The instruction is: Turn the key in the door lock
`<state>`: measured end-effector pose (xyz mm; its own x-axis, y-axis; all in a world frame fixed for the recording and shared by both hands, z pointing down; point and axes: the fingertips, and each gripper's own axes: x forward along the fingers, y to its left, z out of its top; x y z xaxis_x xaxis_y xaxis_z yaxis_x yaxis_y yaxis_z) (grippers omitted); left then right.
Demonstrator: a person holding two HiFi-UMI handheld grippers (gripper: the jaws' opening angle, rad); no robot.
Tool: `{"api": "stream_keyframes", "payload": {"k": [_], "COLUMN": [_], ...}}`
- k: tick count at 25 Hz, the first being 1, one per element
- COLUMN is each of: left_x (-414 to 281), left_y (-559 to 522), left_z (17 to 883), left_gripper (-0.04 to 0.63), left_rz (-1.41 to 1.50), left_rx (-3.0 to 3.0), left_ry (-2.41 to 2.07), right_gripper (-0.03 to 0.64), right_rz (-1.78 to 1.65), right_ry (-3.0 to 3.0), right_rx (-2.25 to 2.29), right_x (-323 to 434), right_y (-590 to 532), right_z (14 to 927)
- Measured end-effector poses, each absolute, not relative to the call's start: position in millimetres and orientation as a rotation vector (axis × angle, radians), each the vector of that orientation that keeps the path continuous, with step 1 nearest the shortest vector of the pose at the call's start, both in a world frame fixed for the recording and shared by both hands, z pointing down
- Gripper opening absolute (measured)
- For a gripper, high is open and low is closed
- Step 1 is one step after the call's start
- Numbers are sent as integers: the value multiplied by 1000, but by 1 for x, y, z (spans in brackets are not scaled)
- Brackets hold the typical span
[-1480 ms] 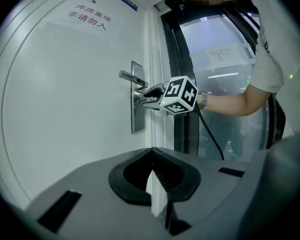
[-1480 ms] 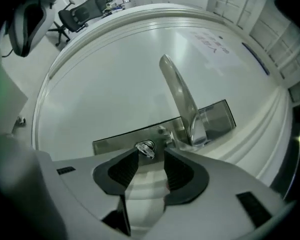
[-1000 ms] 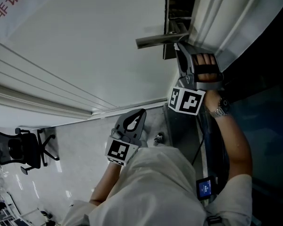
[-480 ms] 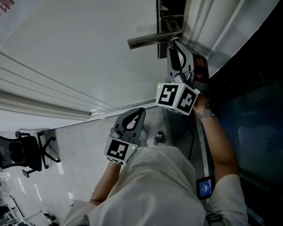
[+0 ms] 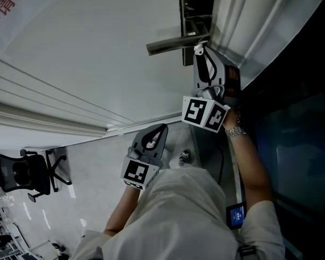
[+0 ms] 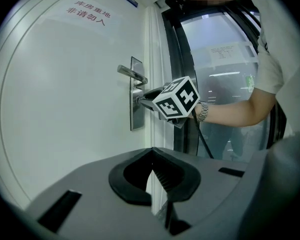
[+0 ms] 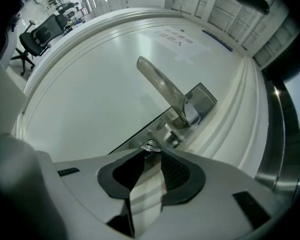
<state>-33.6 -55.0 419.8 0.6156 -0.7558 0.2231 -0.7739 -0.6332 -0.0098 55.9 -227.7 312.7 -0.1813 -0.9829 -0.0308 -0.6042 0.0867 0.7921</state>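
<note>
A white door carries a steel lock plate (image 7: 196,102) with a lever handle (image 7: 160,83). Below the handle, the key (image 7: 150,145) sticks out of the lock. My right gripper (image 7: 151,151) points level at the door and its tips hold the key's small metal head. Its jaws are opening, with the key still between them. The head view shows this gripper (image 5: 198,49) just under the handle (image 5: 168,43). My left gripper (image 5: 153,138) hangs lower and away from the door. It is shut, with nothing between its pads (image 6: 162,176).
The dark door frame and a glass panel (image 5: 292,145) run along the right of the door. A black office chair (image 5: 21,175) stands on the glossy floor far to the left. Red characters (image 6: 87,14) are printed on the upper part of the door.
The right gripper has rolled about its own axis at the lock, so its marker cube shows different faces. The left gripper has stayed where it was.
</note>
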Motion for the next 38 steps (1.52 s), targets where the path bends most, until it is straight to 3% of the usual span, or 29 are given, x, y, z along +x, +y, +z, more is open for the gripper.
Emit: {"api": "stream_keyframes", "payload": {"k": [5,11,22,29,38], "left_x": [-43,-80,-221,-292,-355], "left_y": [-59,-69,-45,-22,6], "left_z": [423,427,447,467,514], "left_gripper": [5,5,6,5,5], "left_rz": [283,210,158,108,195], "left_rx": [2731,2709,2560,2477,2420], "left_ry": [-1302,-1313,-1430,-1486,-1467], "right_gripper": [80,78,6,6,6], "right_rz": [-814,-329,29,388,515], "right_ry": [-1943,-2204,-2452,-2567,-2485], "right_rx": [1651,1726,1547,1348,1182], "right_x": [62,47,-109,-210,-278], "right_y": [-221,-187,-121,-69,-15], "right_z": [314,360,424,475,543]}}
